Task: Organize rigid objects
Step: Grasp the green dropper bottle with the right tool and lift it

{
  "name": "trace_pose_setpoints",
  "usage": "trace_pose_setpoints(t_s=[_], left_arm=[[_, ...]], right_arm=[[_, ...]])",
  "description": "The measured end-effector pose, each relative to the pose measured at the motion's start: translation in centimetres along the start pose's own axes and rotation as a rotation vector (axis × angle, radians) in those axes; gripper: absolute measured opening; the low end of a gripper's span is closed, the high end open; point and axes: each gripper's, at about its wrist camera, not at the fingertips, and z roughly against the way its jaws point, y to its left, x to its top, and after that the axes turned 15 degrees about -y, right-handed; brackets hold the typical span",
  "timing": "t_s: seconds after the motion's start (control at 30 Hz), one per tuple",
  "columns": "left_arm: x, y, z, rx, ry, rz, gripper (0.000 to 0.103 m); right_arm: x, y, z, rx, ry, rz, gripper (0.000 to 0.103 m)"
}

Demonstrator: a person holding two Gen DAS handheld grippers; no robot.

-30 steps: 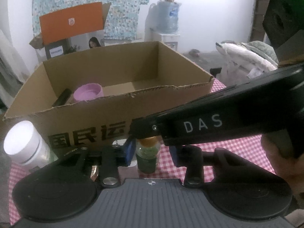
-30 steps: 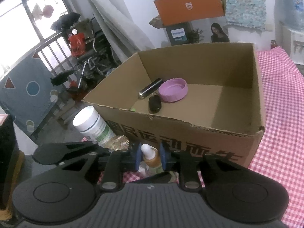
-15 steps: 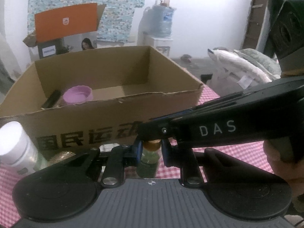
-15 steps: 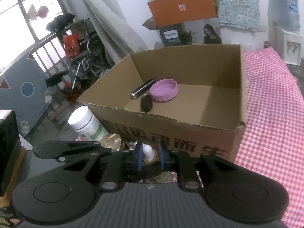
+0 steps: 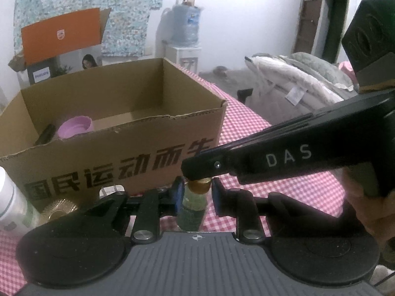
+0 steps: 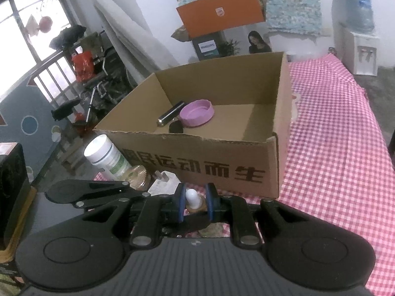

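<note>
Counter [image 6: 333, 123], checked cloth: cardboard box [image 6: 209, 170] near its front edge, receiving sorted items. Dropper bottle [image 5: 193, 204] upright before the box: left hand-held gripper [image 5: 195, 194] brackets its body slightly apart; right hand-held gripper [image 6: 195, 201] brackets its top, contact unclear.

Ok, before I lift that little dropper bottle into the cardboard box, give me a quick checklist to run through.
1. Left gripper around the dropper bottle: ok, its fingers flank the green body.
2. Left grip firm: cannot tell, contact at the pads is unclear.
3. Right gripper closed on the white dropper tip: not ok, gaps show on both sides.
4. Free floor in the cardboard box: ok, the right part is bare; the pink dish lies at the left.
5. Clearance on the bottle's left: cannot tell, the white plug lies close to the fingers.
</note>
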Motion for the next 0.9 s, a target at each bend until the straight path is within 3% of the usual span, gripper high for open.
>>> trace_pose_setpoints(t_s=[0.17, 0.4, 0.53, 0.9], left_arm=[[-0.7, -0.4, -0.8, 0.005, 0.046, -0.039, 0.032], [-1.4, -0.8, -1.7, 0.022, 0.06, -0.08, 0.033], [-1.8, -0.7, -2.3, 0.031, 0.087, -0.08, 0.033], [-2.6, -1.1, -2.6, 0.039, 0.091, -0.088, 0.032]], right_arm=[[0.0, -0.1, 0.0, 0.008, 0.008, 0.007, 0.021], [0.0, 0.1, -0.3, 0.024, 0.023, 0.026, 0.024], [-0.3, 0.3, -0.6, 0.03, 0.039, 0.045, 0.031], [-1.0, 0.0, -1.5, 0.027, 0.06, 0.056, 0.032]])
